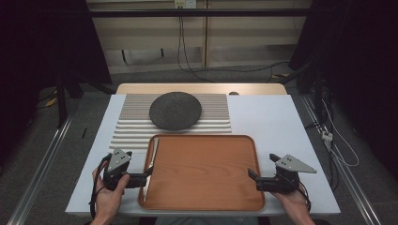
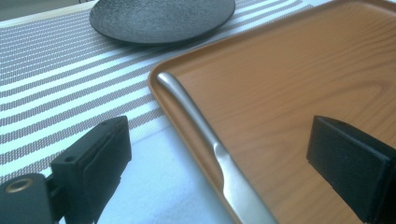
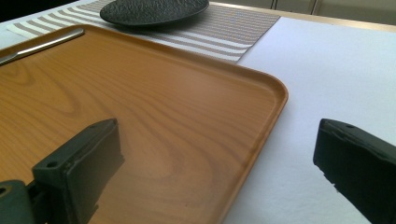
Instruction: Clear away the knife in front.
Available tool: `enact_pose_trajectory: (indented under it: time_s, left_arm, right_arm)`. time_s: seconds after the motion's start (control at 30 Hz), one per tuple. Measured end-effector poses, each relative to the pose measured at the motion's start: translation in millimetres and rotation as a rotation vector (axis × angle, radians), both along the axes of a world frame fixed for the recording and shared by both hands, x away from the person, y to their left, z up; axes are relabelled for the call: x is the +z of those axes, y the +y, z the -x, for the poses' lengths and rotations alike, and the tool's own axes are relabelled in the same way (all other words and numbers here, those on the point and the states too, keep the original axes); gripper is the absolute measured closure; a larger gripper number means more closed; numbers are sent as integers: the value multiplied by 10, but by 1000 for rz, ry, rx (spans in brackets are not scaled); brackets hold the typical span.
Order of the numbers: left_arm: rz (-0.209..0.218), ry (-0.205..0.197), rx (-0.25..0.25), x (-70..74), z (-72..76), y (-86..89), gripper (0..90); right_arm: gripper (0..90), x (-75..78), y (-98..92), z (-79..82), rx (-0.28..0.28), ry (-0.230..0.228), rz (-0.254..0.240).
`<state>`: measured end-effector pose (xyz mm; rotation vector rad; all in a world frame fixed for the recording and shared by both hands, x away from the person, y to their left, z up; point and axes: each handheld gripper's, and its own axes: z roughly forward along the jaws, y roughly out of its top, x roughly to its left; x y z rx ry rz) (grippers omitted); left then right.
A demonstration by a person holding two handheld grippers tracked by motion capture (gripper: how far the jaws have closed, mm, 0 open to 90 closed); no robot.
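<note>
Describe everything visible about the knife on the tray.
The knife is a plain, one-piece table knife of brushed silver metal, with a rounded end pointing toward the dark plate. It lies flat inside the wooden tray, along its left rim and seemingly against that raised edge. The left gripper is at that rim with its jaws open, one outside the tray and one over its floor, straddling the knife without touching it.
</note>
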<state>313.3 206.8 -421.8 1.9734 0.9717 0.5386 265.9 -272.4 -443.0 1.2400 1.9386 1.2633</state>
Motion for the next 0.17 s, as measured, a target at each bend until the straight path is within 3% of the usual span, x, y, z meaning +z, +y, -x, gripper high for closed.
enact_pose_trajectory:
  time_s: [0.17]
  left_arm:
    - [-9,-10,19,3,-11,29,63]
  right_arm:
    - [7,-7,-34,-7,-11,9,-17]
